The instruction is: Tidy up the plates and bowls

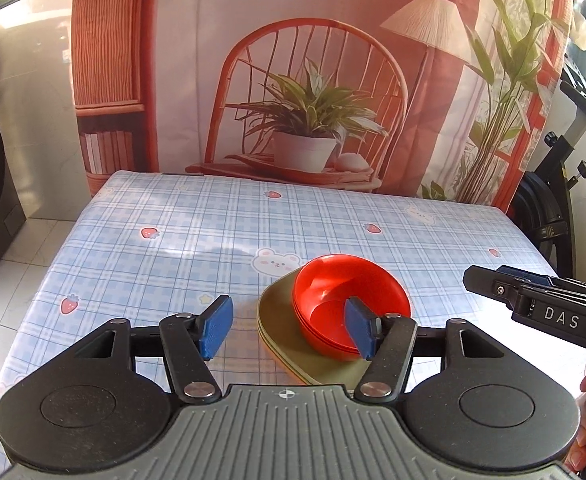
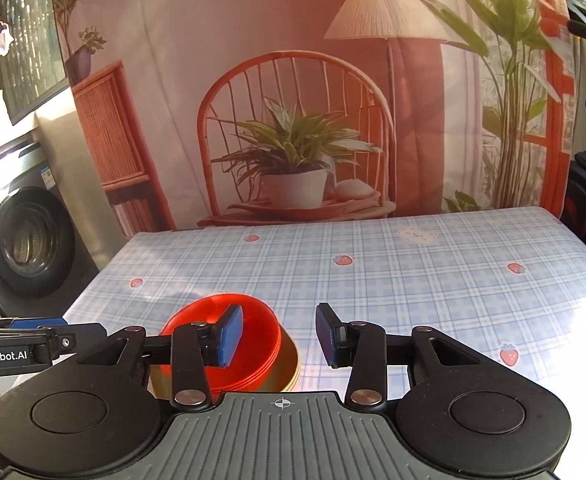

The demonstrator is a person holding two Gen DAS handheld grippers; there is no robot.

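Observation:
A stack of red bowls (image 1: pixel 345 292) sits on a stack of olive-green plates (image 1: pixel 277 312) near the table's front edge. My left gripper (image 1: pixel 287 328) is open and empty, above and in front of the stack; its right pad (image 1: pixel 359 328) overlaps the bowls in view. In the right wrist view the red bowls (image 2: pixel 253 332) and the plates (image 2: pixel 287 368) lie at lower left. My right gripper (image 2: pixel 279 336) is open and empty, its left pad (image 2: pixel 229 336) in front of the bowls. The right gripper also shows in the left wrist view (image 1: pixel 533 304).
The table (image 1: pixel 213 240) has a blue plaid cloth with strawberries and bears. A printed backdrop (image 1: pixel 293 80) hangs behind it. A washing machine (image 2: pixel 25 240) stands at left, an exercise bike (image 1: pixel 565 184) at right.

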